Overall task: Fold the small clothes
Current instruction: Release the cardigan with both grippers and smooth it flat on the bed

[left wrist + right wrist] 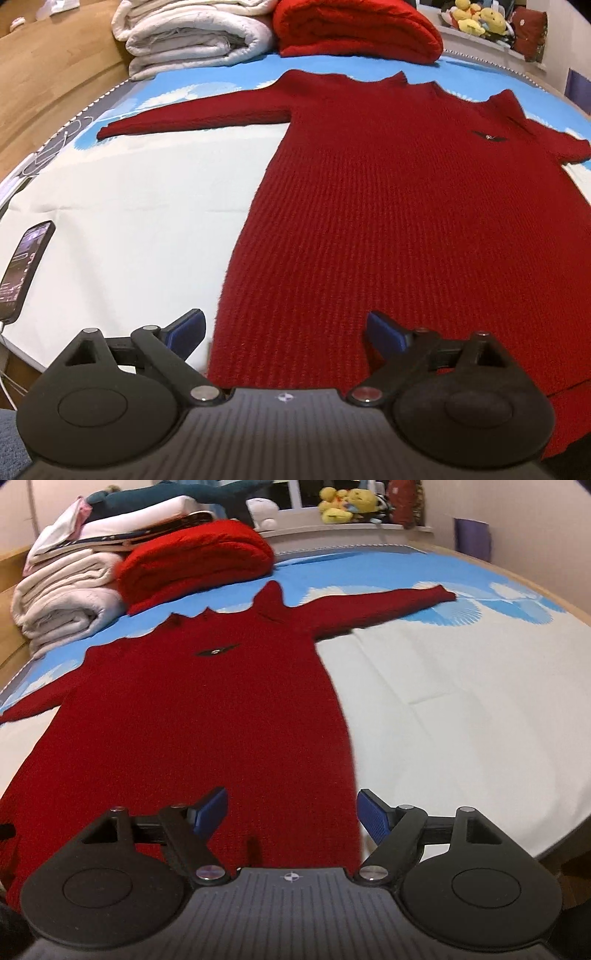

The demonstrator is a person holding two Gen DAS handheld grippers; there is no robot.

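Observation:
A dark red knitted sweater [406, 221] lies flat, front up, on a bed with both sleeves spread out. Its collar points away and its hem is near me. My left gripper [286, 332] is open and empty, just above the hem's left corner. In the right wrist view the same sweater [192, 720] fills the left half. My right gripper [291, 812] is open and empty above the hem's right corner. The left sleeve [192, 114] stretches left and the right sleeve [380, 605] stretches right.
The bed sheet [129, 221] is white with blue clouds. A folded bright red blanket [354, 29] and folded white quilts [192, 40] lie at the head. A phone [26, 269] lies at the left edge. Plush toys [347, 502] sit on a ledge.

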